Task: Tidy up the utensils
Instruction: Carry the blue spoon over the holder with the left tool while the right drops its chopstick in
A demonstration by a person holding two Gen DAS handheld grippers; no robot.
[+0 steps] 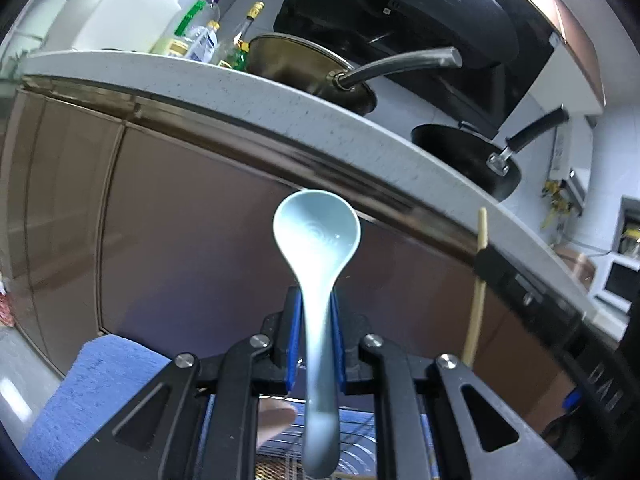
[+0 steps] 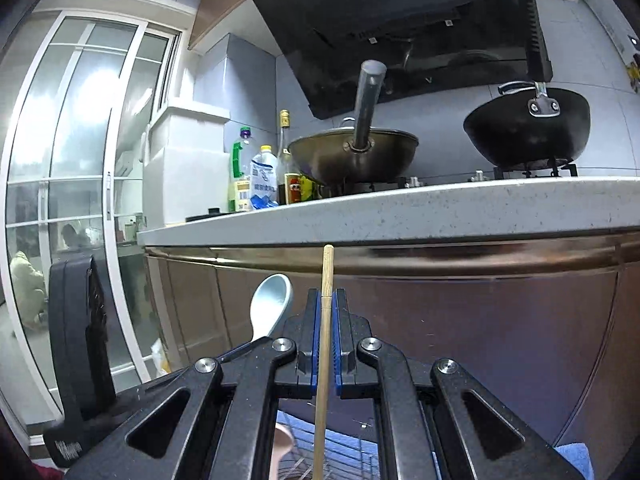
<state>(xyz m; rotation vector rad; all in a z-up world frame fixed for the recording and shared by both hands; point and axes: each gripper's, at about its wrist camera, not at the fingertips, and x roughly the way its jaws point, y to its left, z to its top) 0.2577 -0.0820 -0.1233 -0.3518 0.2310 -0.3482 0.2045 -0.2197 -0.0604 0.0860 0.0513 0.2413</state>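
My left gripper [image 1: 315, 300] is shut on the handle of a pale blue ceramic spoon [image 1: 318, 228], whose bowl sticks out ahead toward the brown cabinet front. My right gripper [image 2: 327, 298] is shut on a thin wooden chopstick [image 2: 326, 276] that stands up between the blue pads. In the left wrist view the chopstick [image 1: 480, 280] and the black right gripper show at the right. From the right wrist view the spoon [image 2: 270, 306] shows to the left of my fingers. Both grippers are held below the speckled countertop [image 2: 400, 210].
On the counter stand a brass-coloured wok [image 2: 354, 154] with a steel handle, a black wok [image 2: 528, 124], and several bottles [image 2: 262, 178]. A range hood [image 2: 400, 20] hangs above. A wire rack [image 1: 360, 440] and a blue cloth [image 1: 100, 392] lie below the grippers. A glass door [image 2: 80, 160] is at left.
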